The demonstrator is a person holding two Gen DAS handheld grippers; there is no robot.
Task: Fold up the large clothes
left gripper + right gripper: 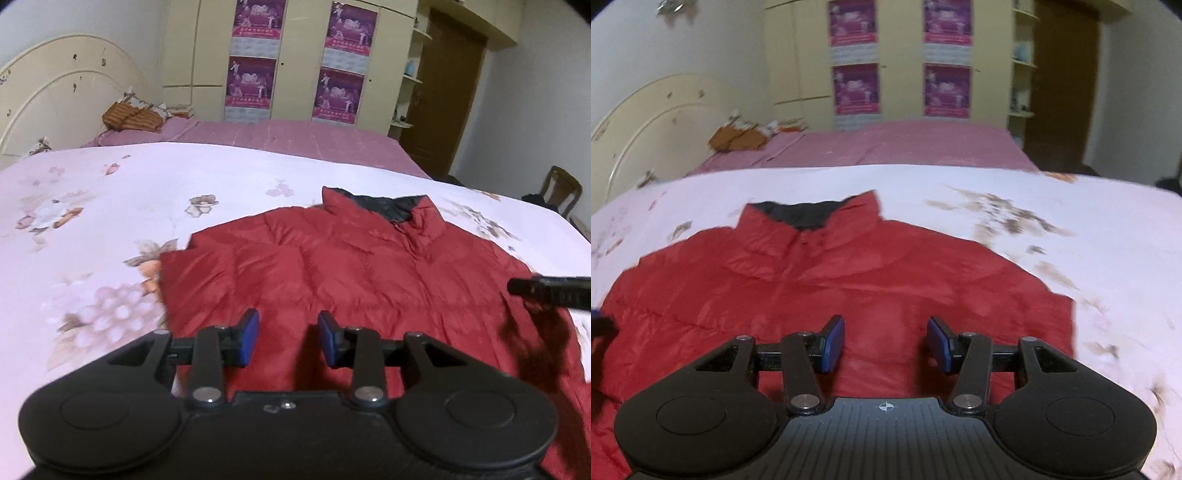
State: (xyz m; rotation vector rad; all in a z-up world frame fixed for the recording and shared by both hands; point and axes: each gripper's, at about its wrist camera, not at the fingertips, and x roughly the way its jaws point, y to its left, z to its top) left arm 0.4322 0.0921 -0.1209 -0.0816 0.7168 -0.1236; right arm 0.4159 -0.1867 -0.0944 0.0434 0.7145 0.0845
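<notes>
A red puffer jacket (332, 266) with a dark lining at its collar (384, 206) lies flat on the flowered bedcover (110, 206), collar away from me. My left gripper (288, 325) hovers over the jacket's near left part, blue pads apart, nothing between them. My right gripper (886, 332) hangs over the jacket (849, 280) near its right side, also open and empty. A black part of the right gripper (546, 290) shows at the right edge of the left wrist view. The jacket's near hem is hidden under both gripper bodies.
Beyond the pale flowered cover (1052, 206) lies a pink sheet (295, 136) with an orange bundle (129, 118) by the cream headboard (55, 92). A wardrobe with purple posters (255, 85) and a brown door (443, 92) stand behind. A wooden chair (557, 192) is at the far right.
</notes>
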